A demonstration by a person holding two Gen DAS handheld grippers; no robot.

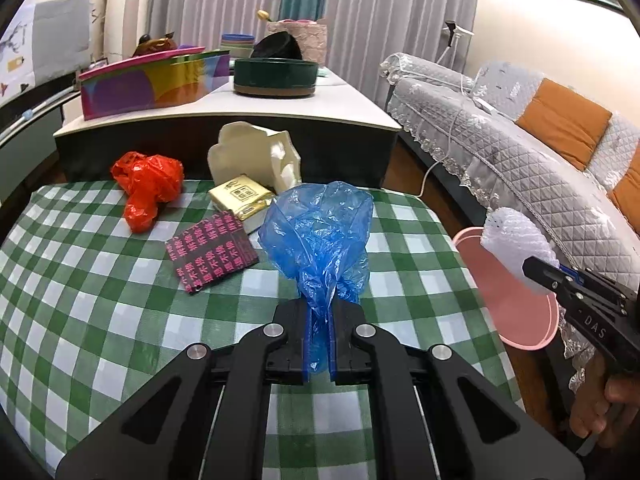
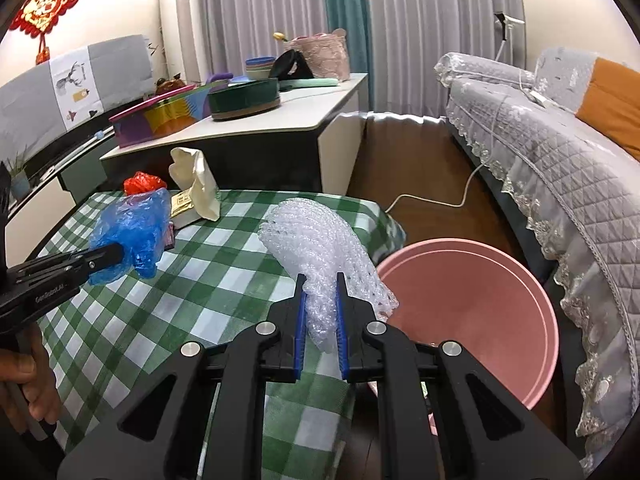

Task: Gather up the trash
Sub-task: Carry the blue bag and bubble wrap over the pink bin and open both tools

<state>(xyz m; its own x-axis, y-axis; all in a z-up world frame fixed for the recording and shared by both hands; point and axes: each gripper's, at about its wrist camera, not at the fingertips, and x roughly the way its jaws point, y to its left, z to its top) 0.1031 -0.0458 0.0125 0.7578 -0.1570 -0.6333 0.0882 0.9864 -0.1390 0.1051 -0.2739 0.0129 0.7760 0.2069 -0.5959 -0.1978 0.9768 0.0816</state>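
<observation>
Item: crumpled blue plastic bag, thin, translucent and creased, pinched by its gathered neck in the left gripper, whose jaws are closed on the film; the puffed body stands clear above the green-and-white checked cloth on the desk. Item: wad of clear bubble wrap, pale, knobbly and springy-looking, clamped near its lower end in the right gripper, jaws closed on it; most of the sheet fans out forward, over the desk edge beside the pink bin, which stands on the floor between desk and grey quilted sofa. Risks, as judgement: the bag is held by a narrow twist of slippery film, so a quick swing could slide it free short of the bin; the bubble wrap is bulky and light, so on release it may catch the bin rim or spring back out rather than drop in; both grippers aim at one opening from close quarters and could knock together, or one load could snag the other. Remaining on the cloth, not yet collected: red plastic bag, cream paper carton, gold foil packet, dark printed card with pink characters; a trailing bag could drag the lighter ones off the edge.
</observation>
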